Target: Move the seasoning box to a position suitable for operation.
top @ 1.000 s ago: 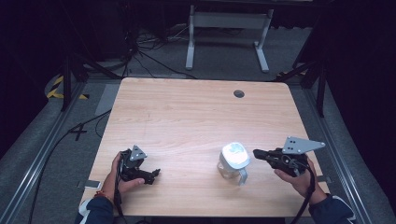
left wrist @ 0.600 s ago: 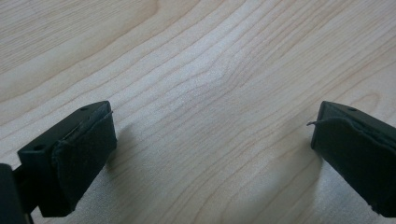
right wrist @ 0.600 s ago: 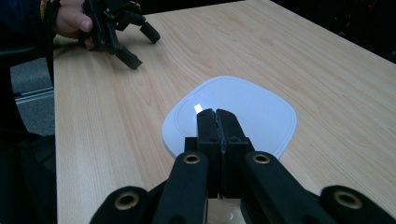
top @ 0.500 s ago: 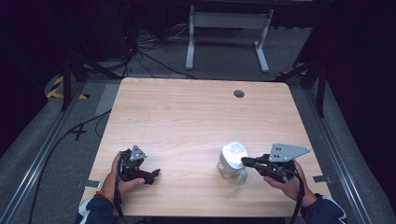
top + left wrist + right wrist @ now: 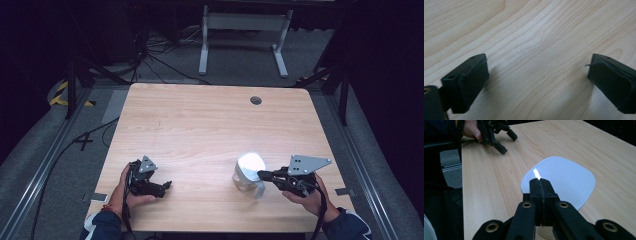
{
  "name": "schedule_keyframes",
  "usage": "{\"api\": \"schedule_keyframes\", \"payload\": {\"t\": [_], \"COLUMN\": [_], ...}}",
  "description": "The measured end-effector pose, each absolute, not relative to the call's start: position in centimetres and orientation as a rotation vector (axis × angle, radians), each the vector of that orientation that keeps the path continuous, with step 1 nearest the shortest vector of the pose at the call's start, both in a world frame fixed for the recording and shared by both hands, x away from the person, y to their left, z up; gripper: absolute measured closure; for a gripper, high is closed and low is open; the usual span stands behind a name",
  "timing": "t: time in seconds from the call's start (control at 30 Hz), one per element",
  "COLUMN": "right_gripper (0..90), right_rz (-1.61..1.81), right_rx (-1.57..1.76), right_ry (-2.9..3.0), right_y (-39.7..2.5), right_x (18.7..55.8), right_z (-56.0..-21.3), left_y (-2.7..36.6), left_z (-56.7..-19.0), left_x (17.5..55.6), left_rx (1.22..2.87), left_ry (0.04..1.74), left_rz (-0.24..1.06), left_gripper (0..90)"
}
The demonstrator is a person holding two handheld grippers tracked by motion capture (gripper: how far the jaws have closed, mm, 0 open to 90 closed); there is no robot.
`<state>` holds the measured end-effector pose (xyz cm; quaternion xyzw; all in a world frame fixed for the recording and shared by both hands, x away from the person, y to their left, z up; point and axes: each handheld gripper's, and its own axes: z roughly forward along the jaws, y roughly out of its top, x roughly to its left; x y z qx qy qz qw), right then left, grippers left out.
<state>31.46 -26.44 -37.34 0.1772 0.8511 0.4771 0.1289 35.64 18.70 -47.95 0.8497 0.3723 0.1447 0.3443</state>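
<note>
- One left tool [image 5: 161,186] rests on the wooden surface [image 5: 200,130] at the near left, its jaws spread wide apart with bare wood between them.
- One clear container with a white lid [image 5: 250,162] stands near right of centre; it looks like light, stiff plastic, probably smooth and slippery, so I judge the lid's rim the best hold.
- One right tool [image 5: 260,175], jaws pressed together on nothing, points left with its tips just over the lid's near-right edge; contact is unclear.
</note>
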Motion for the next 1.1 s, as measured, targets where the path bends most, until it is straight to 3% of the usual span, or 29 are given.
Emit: {"api": "schedule_keyframes", "payload": {"t": [0.1,0.23,0.53,0.73,0.87,1.1], "right_gripper": [89.9,89.9,89.9,89.9,89.8,89.9], "right_rz": [1.385,1.378,1.383,1.379,1.322,1.321], "right_rx": [0.5,0.498,0.486,0.467,0.458,0.454], "right_ry": [2.48,2.484,2.49,2.505,2.523,2.521], "right_y": [-26.5,-26.5,-26.7,-26.7,-26.4,-26.5], "right_x": [31.4,31.3,31.1,31.1,31.0,31.0], "right_z": [-37.3,-37.3,-37.4,-37.6,-38.0,-38.0], "left_y": [18.3,17.4,14.3,10.5,8.2,4.1], "left_z": [-47.6,-47.2,-44.9,-42.9,-41.6,-39.6], "left_x": [35.5,35.5,35.9,36.2,36.5,36.9], "left_rx": [2.209,2.221,2.177,2.157,2.126,2.072], "left_ry": [0.945,0.92,0.799,0.686,0.612,0.504], "left_rz": [0.371,0.411,0.44,0.389,0.359,0.35], "left_gripper": [18.9,28.4,39.1,58.5,65.9,72.1]}}
